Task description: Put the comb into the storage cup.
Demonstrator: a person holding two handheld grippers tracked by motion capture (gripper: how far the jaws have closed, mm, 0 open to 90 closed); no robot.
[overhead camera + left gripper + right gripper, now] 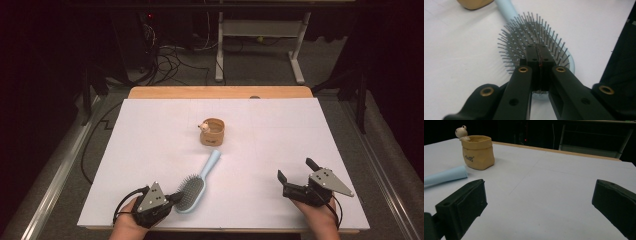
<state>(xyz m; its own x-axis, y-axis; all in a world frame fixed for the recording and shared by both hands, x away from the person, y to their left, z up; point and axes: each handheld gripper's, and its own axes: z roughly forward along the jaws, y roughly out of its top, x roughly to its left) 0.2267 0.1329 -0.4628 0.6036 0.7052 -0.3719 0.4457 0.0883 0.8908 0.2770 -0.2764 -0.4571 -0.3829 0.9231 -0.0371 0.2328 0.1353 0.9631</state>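
Hands enter from the bench's [150,130] near edge, one behind each gripper. Left gripper [176,196] lies low at the near left, its jaws pressed together over the bristled head of one pale blue hairbrush [197,184], not visibly pinching it. Right gripper [296,169] rests at the near right, jaws spread wide over bare white surface. One tan, sack-shaped pot [212,132] with a small figurine [203,126] on its rim stands mid-bench, just beyond the brush's smooth tapered handle.

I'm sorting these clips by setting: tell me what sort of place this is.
Probably a lab or workshop set up for recording, not a home. A white sheet covers the table, loose cables trail over the grey floor behind it, and a bare metal desk frame stands against a dark background.
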